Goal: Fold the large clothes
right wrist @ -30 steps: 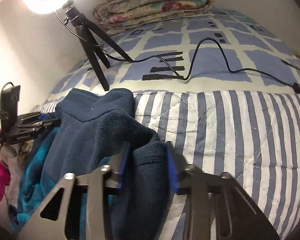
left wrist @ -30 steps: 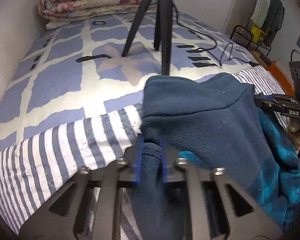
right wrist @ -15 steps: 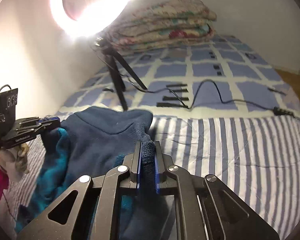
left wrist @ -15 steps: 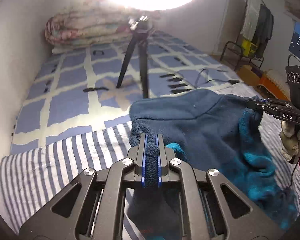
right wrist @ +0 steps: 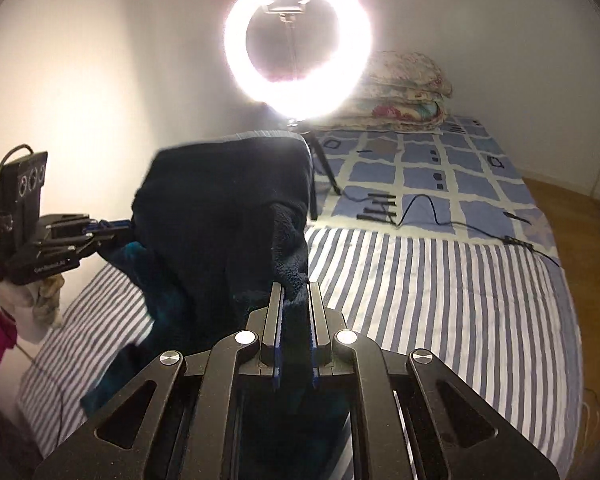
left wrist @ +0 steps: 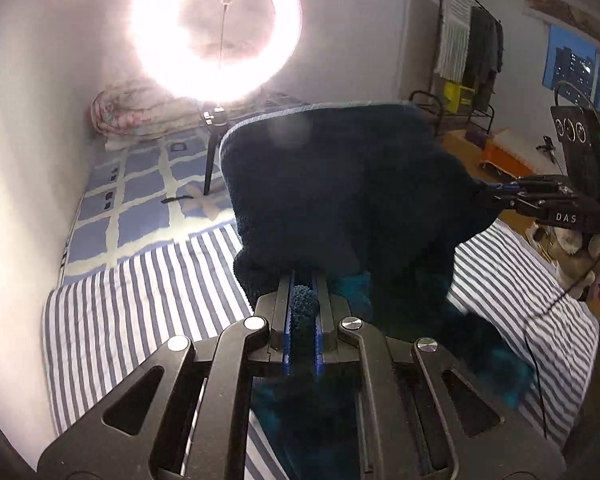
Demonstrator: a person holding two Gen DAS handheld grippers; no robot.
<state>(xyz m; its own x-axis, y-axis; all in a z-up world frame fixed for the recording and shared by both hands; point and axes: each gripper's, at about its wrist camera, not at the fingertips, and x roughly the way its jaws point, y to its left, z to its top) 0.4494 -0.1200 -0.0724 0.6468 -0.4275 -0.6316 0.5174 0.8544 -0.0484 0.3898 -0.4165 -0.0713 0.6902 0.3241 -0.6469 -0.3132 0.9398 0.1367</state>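
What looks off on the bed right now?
A black cable trails loose across the checked sheet, beside the ring light tripod. The dark blue fleece could snag it when laid down.

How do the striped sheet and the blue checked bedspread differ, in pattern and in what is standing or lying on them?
The striped sheet has thin grey and white stripes; the blue checked bedspread has large blue squares with pale bands between. The striped sheet covers the near part of the bed, and the dark blue fleece garment hangs over it; the bedspread covers the far part and carries the ring light tripod, a black cable and a folded floral quilt. Both lie flat on the same bed.
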